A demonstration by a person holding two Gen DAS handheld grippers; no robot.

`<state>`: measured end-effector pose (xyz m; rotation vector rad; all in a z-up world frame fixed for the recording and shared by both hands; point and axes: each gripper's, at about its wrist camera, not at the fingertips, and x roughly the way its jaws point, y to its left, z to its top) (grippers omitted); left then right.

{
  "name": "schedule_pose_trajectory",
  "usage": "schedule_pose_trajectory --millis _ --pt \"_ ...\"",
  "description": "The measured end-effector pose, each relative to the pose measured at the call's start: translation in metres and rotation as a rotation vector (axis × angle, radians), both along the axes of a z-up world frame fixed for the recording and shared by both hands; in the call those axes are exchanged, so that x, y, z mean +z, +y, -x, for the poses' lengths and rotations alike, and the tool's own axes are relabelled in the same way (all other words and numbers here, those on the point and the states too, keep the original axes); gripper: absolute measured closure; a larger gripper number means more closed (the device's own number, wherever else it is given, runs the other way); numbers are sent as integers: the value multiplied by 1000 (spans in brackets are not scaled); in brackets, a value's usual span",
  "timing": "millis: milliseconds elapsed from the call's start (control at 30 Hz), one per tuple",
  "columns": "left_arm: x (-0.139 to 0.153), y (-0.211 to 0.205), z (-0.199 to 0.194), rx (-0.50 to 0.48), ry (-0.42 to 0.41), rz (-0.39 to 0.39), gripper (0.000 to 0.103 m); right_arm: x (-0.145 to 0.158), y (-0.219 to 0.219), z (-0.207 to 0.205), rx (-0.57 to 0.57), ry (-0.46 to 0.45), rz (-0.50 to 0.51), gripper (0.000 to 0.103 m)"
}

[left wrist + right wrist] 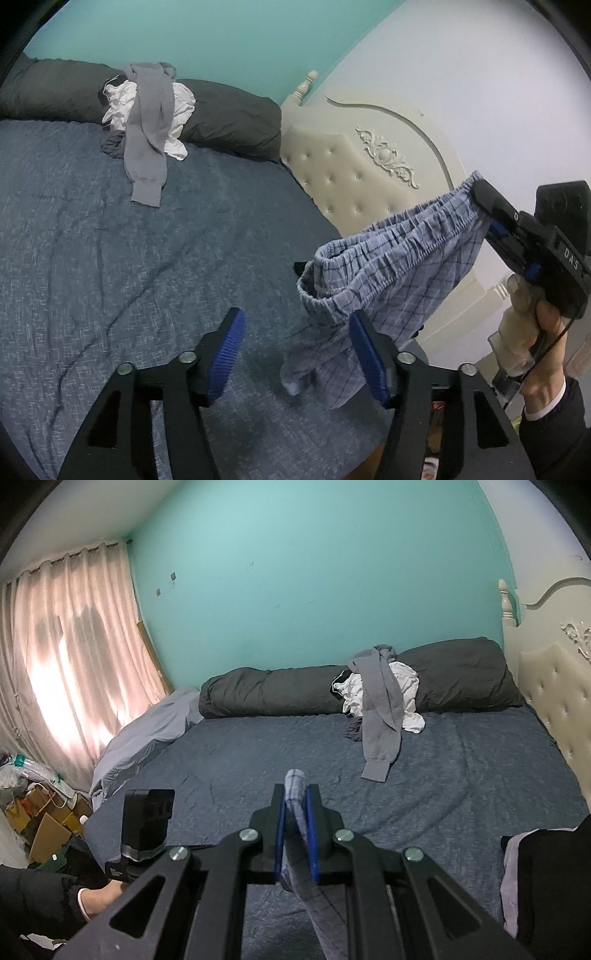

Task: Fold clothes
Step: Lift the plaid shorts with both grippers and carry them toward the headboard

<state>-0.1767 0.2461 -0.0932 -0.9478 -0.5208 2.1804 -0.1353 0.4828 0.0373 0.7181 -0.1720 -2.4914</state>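
Observation:
Light blue checked shorts [399,266] hang in the air over the bed's right side, elastic waistband stretched out and the legs drooping onto the sheet. My right gripper [485,208] holds one end of the waistband; in the right wrist view my right gripper [295,794] is shut on a fold of the checked cloth [295,782]. My left gripper [296,314] is open, its blue pads [227,350] wide apart. The other end of the waistband hangs just by its right fingertip, with nothing pinched between the pads.
A pile of grey and white clothes [147,122] lies against a dark rolled duvet [229,118] at the far side of the blue bed [110,258]. A cream tufted headboard [351,184] runs along the right. Dark folded clothes [543,878] sit at the bed's near right.

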Motion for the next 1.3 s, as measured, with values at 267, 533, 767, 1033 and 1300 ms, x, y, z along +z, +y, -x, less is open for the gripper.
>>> schedule_pose_trajectory --millis 267,533,767,1033,1300 --pt "4 -3 3 -15 25 -39 26 5 -9 2 31 8 7 93" --pt "4 -3 8 -62 28 -76 44 5 -14 2 46 5 4 93" --pt "2 -3 5 -89 30 -83 73 5 -13 3 43 3 1 93" --pt "11 -11 3 -86 56 -119 85 4 -8 2 44 -1 0 93" --pt "7 -11 4 -94 33 -132 76 9 -12 -3 68 16 -15 93"
